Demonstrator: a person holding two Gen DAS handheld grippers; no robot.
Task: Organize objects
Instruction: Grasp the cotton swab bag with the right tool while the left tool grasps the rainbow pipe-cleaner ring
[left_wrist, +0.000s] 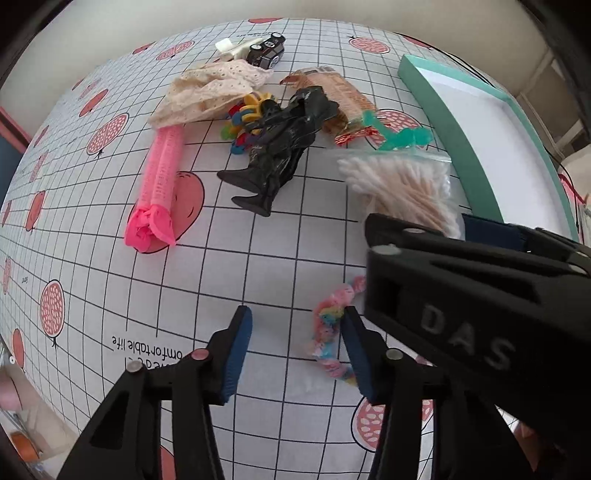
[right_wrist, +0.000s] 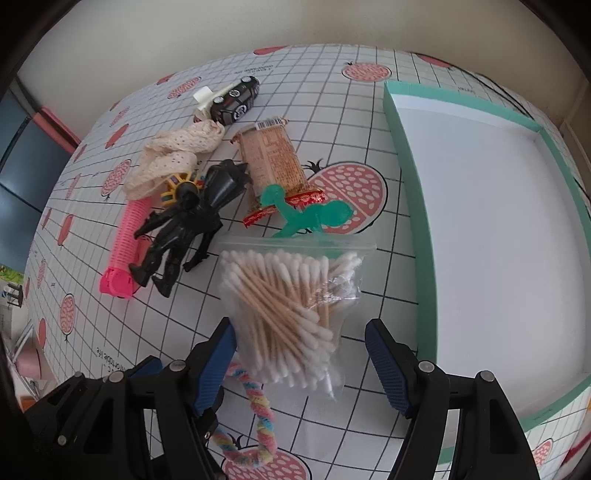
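While the right gripper (right_wrist: 299, 354) is held with its blue-padded fingers spread on either side of the bag of cotton swabs (right_wrist: 291, 310), nothing is pinched between them; the bag is seen lying flat on the gridded tablecloth (right_wrist: 332, 110), just beside the green-walled box (right_wrist: 417, 236), whose white floor is bare. The left gripper (left_wrist: 295, 347) is likewise held spread, over bare cloth, with a pastel twisted rope (left_wrist: 328, 332) lying against its right finger. Farther back, a black action figure (right_wrist: 181, 229), a pink hair roller (right_wrist: 125, 251), a cream lace cloth (right_wrist: 173, 155), a snack packet (right_wrist: 273, 158), a green toy dinosaur (right_wrist: 306, 214) and a black toy car (right_wrist: 236, 99) are clustered together.
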